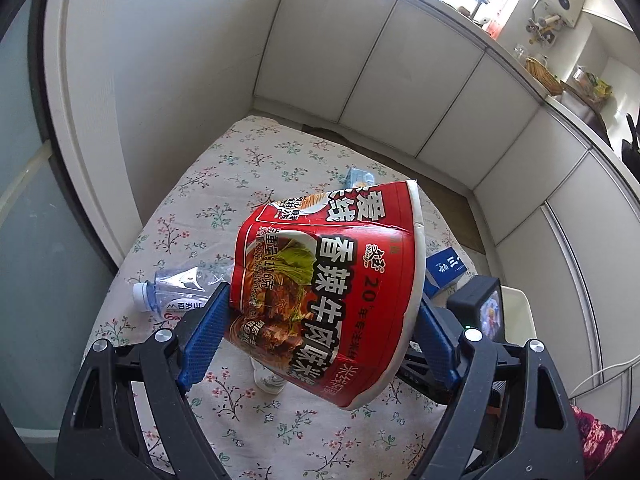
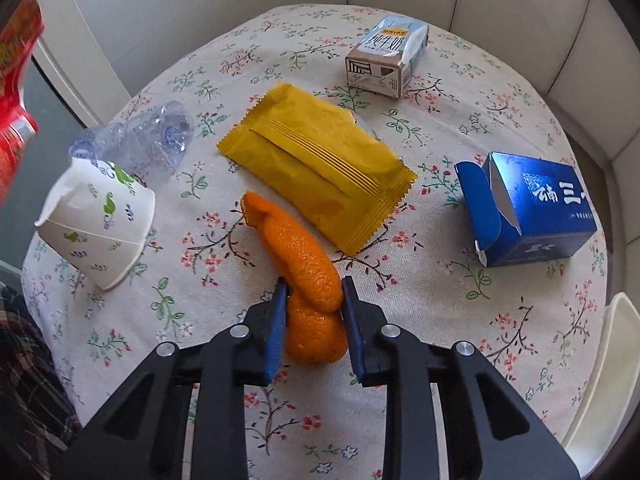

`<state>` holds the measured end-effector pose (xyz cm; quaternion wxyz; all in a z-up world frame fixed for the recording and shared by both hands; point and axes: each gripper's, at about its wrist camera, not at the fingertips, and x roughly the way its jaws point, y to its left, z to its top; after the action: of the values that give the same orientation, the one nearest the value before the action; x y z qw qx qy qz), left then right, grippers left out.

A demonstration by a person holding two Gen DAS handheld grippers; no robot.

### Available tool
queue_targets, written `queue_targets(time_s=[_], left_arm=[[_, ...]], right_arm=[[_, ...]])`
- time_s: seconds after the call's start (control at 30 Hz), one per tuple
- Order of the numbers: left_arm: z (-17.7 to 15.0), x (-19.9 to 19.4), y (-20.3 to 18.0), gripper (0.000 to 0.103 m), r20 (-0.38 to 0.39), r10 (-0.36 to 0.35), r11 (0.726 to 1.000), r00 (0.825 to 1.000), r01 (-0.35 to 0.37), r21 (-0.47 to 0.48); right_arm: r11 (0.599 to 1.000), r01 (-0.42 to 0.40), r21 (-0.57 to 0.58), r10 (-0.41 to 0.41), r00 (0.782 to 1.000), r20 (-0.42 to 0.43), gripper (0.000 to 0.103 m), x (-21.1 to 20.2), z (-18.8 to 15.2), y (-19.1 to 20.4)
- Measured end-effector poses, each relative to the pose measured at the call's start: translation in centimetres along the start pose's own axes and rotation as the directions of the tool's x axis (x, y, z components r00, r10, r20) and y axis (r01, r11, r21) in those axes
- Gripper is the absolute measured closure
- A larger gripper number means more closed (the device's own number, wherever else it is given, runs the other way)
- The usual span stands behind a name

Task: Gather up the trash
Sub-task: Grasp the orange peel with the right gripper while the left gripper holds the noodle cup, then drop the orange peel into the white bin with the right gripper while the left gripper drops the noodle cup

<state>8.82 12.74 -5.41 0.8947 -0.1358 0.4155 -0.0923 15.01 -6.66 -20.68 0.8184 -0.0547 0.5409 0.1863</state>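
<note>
My left gripper [image 1: 320, 320] is shut on a crushed red instant-noodle cup [image 1: 328, 292] and holds it above the floral table [image 1: 240, 176]. The cup's edge shows at the far left of the right wrist view [image 2: 16, 92]. My right gripper [image 2: 314, 300] is shut on a piece of orange peel [image 2: 304, 264] just above the tablecloth. On the table lie a yellow wrapper [image 2: 320, 160], a crushed plastic bottle [image 2: 140, 140], a tipped paper cup [image 2: 100, 224], a milk carton [image 2: 388, 56] and an open blue box [image 2: 528, 208].
A white bin's rim [image 2: 600, 368] stands at the table's right edge and also shows in the left wrist view [image 1: 520, 312]. White cabinets [image 1: 400, 80] run behind the table. The bottle [image 1: 176, 288] lies left of the noodle cup.
</note>
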Motion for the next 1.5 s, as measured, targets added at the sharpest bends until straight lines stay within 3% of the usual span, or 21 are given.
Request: queue_targets(time_s=[0.27,0.47,0.63,0.9,1.07,1.27,1.4,1.47,1.5], left_arm=[[0.6,-0.7,-0.3,0.022,0.033,0.008,1.0,0.999,-0.007,-0.018],[1.2,-1.4,-2.4,0.022,0.07,-0.008,1.0,0.997,0.008,-0.003],[2.0,-1.8,-5.0,0.022,0.103,-0.035,0.999,0.994,0.033,0.028],[2.4,-1.6,-10.0,0.022,0.119,-0.091,0.993,0.989,0.081,0.086],[2.0,-0.7,-13.3,0.022,0.104,-0.123,0.987,0.987,0.11,0.118],[1.3,0.8,-17.0,0.022,0.069,-0.152,0.976,0.986,0.139,0.167],[0.8,1.7,-19.6,0.022,0.045,-0.17,0.967,0.984,0.158,0.199],[0.5,2.4,-21.2,0.022,0.032,-0.178,0.961,0.984,0.167,0.219],[0.5,2.6,-21.8,0.022,0.026,-0.182,0.958,0.983,0.172,0.228]], right_arm=[[0.998,-0.012,0.058,0.005,0.992,0.13,0.078,-4.2,0.7,-0.2],[0.993,-0.001,0.117,-0.028,0.97,0.243,0.078,-8.5,1.1,-1.4],[0.984,0.03,0.177,-0.085,0.945,0.317,0.078,-11.6,0.8,-3.7],[0.94,0.11,0.322,-0.231,0.902,0.365,0.078,-15.5,-1.4,-9.8],[0.882,0.176,0.438,-0.348,0.869,0.352,0.078,-17.3,-4.1,-14.6],[0.751,0.278,0.599,-0.508,0.823,0.256,0.078,-18.4,-7.8,-20.8],[0.638,0.338,0.692,-0.582,0.8,0.145,0.075,-18.4,-10.4,-24.6],[0.598,0.347,0.723,-0.599,0.793,0.115,0.068,-18.6,-11.4,-25.9],[0.578,0.344,0.74,-0.605,0.789,0.106,0.054,-18.8,-12.0,-26.6]])
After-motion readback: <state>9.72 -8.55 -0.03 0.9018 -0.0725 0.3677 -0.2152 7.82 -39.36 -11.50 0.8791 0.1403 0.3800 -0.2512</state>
